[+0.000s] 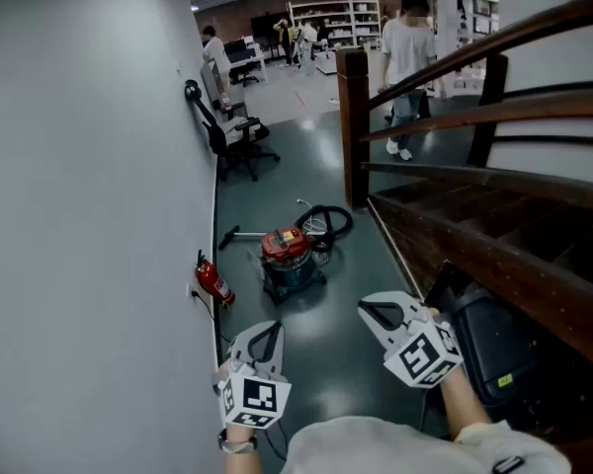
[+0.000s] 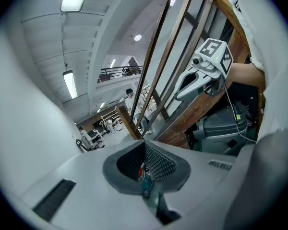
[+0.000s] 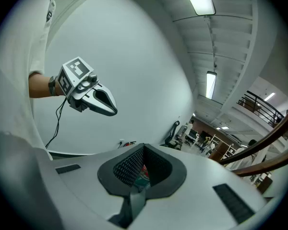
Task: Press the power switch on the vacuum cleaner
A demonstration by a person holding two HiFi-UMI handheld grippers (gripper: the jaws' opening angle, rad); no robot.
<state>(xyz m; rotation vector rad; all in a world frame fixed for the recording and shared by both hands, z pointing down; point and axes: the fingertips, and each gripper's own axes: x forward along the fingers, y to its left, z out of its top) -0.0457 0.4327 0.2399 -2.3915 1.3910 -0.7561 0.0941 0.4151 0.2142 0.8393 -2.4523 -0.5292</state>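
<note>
Left gripper (image 1: 269,330): the fingers (image 2: 159,165) are fully closed, tip against tip, and hold nothing. Right gripper (image 1: 372,312): the fingers (image 3: 127,169) are also closed at the tips, with nothing gripped. Both grippers are held side by side in the air, angled slightly downward.

The vacuum cleaner (image 1: 289,257) stands on the floor (image 1: 306,176) ahead, well apart from both grippers. It has a red top and a teal body. Its black hose (image 1: 328,221) lies coiled just behind it. A red fire extinguisher (image 1: 214,282) sits against the wall (image 1: 89,215) to its left. A wooden staircase (image 1: 474,215) runs along the right.
</note>
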